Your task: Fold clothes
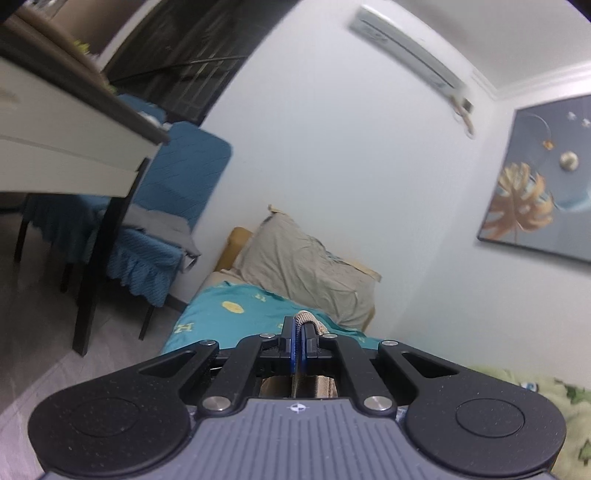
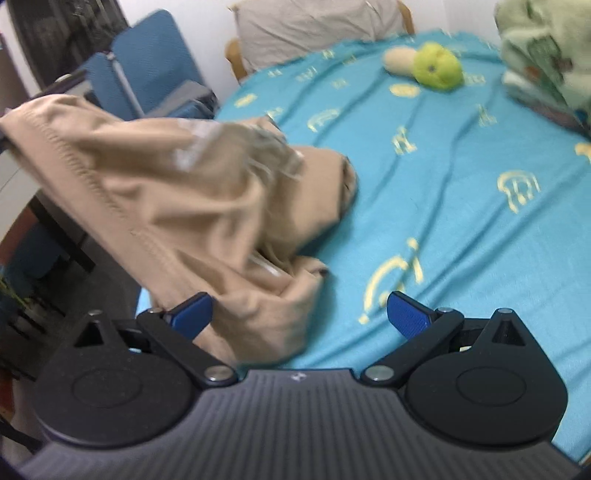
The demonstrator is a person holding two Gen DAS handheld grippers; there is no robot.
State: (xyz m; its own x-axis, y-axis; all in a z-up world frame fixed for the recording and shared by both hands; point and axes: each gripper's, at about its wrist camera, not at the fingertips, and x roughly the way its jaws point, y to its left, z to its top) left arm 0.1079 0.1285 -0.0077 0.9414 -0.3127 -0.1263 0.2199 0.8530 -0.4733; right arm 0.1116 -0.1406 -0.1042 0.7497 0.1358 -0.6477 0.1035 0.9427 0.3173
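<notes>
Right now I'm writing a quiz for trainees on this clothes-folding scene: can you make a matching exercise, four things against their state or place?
Things:
1. left gripper
2. right gripper
3. green plush toy
4. beige pillow

States or places:
A. open, jaws wide apart
B. at the head of the bed
C. shut on the tan garment
D. lying on the teal bedsheet

Pairs: 1-C, 2-A, 3-D, 4-B

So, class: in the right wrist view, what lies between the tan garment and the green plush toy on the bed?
Only bare teal bedsheet with yellow prints lies between the tan garment and the green plush toy, in the right wrist view.
</notes>
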